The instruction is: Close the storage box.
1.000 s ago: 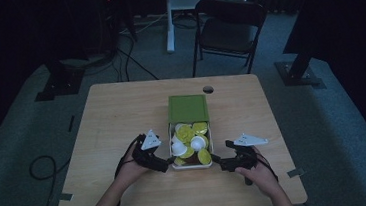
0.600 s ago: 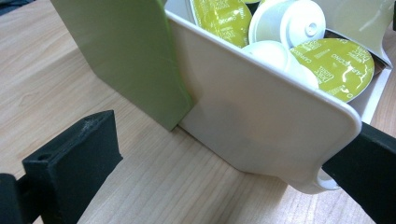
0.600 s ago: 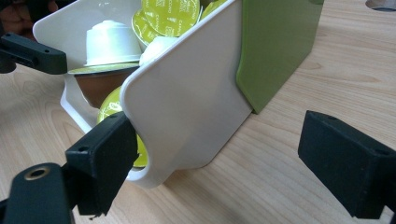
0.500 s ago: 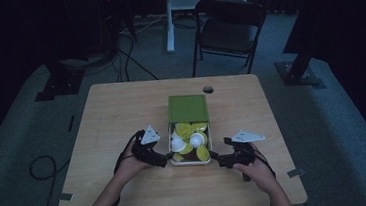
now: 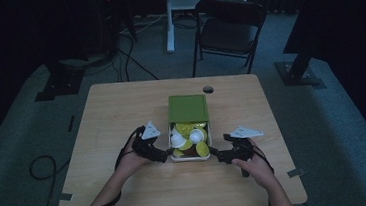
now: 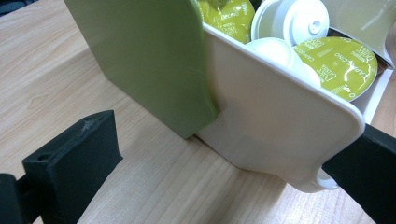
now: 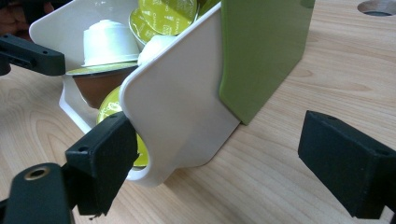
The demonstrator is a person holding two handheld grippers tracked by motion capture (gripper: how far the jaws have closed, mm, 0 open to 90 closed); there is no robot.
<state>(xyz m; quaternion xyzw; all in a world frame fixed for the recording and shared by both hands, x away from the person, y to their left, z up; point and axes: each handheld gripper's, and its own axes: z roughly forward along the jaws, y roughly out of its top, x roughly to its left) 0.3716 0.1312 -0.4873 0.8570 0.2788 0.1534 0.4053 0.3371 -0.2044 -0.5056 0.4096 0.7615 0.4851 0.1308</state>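
On capsule lids [image 6: 338, 63], "Dolce Gusto" (box [image 7: 177, 107] open)

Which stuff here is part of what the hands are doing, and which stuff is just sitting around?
Part of the job:
- capsule box, green sleeve, white tray
- coffee capsules inside it
- left tool, open at the tray's left corner
- right tool, open at the tray's right corner

Just sitting around:
- chair
- floor cables

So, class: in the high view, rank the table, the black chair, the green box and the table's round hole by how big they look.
1. table
2. black chair, though it stands farther off, so its true size is unsure
3. green box
4. round hole
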